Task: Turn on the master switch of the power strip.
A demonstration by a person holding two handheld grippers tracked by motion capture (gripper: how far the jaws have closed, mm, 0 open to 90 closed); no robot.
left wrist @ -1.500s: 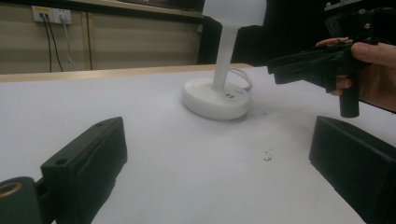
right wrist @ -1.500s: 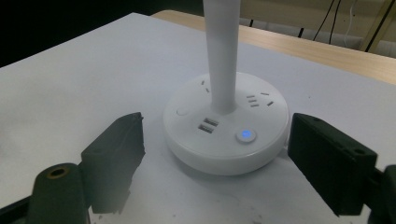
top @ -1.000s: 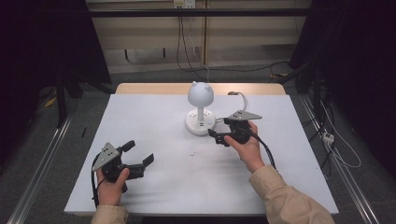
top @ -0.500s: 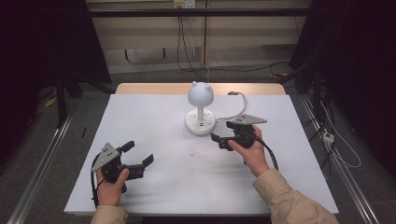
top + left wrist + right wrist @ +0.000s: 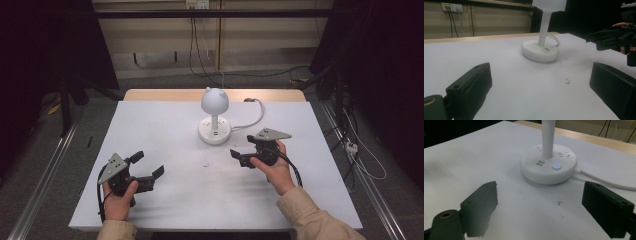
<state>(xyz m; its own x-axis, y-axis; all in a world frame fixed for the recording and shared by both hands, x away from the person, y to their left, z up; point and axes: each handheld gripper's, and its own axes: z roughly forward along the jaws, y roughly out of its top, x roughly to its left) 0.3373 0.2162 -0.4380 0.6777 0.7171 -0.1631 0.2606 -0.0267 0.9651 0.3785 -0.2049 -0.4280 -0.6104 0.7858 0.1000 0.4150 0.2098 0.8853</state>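
Lamp (image 5: 215, 100) with socket base (image 5: 548, 167) sits beyond the right hand-held gripper (image 5: 239, 157), jaws apart and empty, likely approaching its lit button (image 5: 556, 166).

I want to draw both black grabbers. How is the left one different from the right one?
The left gripper sits near the table's front edge, far from the lamp; the right gripper is close beside the lamp's base. The left gripper points toward the right one; the right gripper points left. Both are black, open and empty.

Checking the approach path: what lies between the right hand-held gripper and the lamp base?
Bare white table, apart from a few small dark specks, seen in the right gripper view between the right hand-held gripper and the lamp base.
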